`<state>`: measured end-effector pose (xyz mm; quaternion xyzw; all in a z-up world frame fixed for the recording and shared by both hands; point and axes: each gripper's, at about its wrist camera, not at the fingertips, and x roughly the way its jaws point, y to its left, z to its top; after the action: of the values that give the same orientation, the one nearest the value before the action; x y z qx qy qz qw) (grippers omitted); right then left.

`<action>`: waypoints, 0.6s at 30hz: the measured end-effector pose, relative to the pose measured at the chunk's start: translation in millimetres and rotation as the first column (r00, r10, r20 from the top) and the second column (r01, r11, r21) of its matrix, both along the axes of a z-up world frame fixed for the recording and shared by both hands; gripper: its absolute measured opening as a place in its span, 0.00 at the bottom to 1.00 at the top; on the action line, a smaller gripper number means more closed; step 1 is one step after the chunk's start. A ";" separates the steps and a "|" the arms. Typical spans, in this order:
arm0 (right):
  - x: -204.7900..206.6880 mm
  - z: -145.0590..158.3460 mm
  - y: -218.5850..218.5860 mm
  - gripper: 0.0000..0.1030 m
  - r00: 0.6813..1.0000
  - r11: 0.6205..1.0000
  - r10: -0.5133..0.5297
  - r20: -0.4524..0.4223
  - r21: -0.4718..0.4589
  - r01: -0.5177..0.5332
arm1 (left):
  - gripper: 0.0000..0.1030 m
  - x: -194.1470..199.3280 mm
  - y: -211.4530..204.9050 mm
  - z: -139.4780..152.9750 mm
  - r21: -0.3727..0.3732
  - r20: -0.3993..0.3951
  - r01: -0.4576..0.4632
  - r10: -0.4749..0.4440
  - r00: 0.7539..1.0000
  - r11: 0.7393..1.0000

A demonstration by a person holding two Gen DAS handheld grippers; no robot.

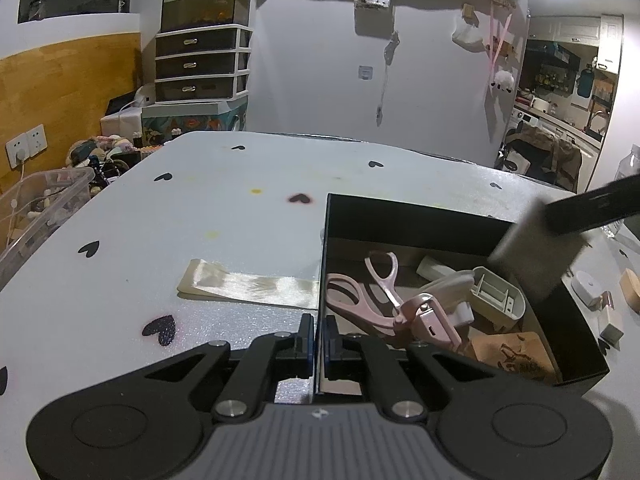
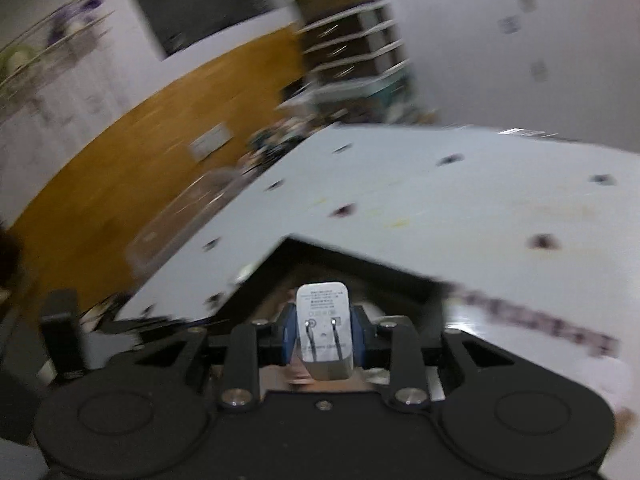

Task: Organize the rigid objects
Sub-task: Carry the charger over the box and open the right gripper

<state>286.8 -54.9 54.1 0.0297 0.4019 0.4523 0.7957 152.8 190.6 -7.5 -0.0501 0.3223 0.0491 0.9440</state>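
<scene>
A black open box (image 1: 404,220) sits on the table. It holds pink scissors (image 1: 360,300), a pink eyelash curler (image 1: 432,320), a white plastic case (image 1: 496,292) and a wooden piece (image 1: 516,356). My left gripper (image 1: 319,340) is shut on the box's near left wall. My right gripper (image 2: 324,336) is shut on a white plug adapter (image 2: 324,328), prongs facing the camera, held above the box (image 2: 360,268). In the left wrist view the adapter (image 1: 528,256) hangs blurred over the box's right side.
A shiny flat strip (image 1: 248,284) lies on the white heart-patterned table (image 1: 200,208) left of the box. Small items (image 1: 588,284) lie right of the box. A clear bin (image 1: 44,204) stands off the table's left edge. The right wrist view is motion-blurred.
</scene>
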 end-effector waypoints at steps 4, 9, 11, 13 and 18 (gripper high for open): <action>7.2 -15.9 55.1 0.28 0.990 0.987 0.131 -0.055 -0.084 -0.135 | 0.04 0.2 -0.1 -0.1 0.008 -0.001 0.008 -0.008 1.000 1.000; 18.1 -38.8 98.4 0.28 0.937 0.953 0.277 -0.214 -0.061 -0.295 | 0.04 0.0 2.8 -0.5 -0.006 0.001 0.018 -0.018 1.000 1.000; 19.9 -44.9 111.9 0.28 0.923 0.940 0.307 -0.231 -0.080 -0.332 | 0.04 -0.2 3.7 -0.5 -0.007 0.002 0.025 -0.025 1.000 1.000; 21.9 -50.0 124.7 0.28 0.907 0.927 0.330 -0.261 -0.091 -0.363 | 0.04 -0.6 4.7 -0.8 -0.010 0.003 0.030 -0.030 1.000 1.000; 35.3 -70.6 141.7 0.31 0.856 0.897 0.382 -0.350 -0.082 -0.434 | 0.04 0.0 6.4 -1.5 -0.015 0.006 0.034 -0.034 0.999 0.999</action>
<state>322.1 86.8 -16.4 -0.0453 0.5589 0.5664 0.6039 152.7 197.0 -9.0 -0.0516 0.3209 0.0304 0.9452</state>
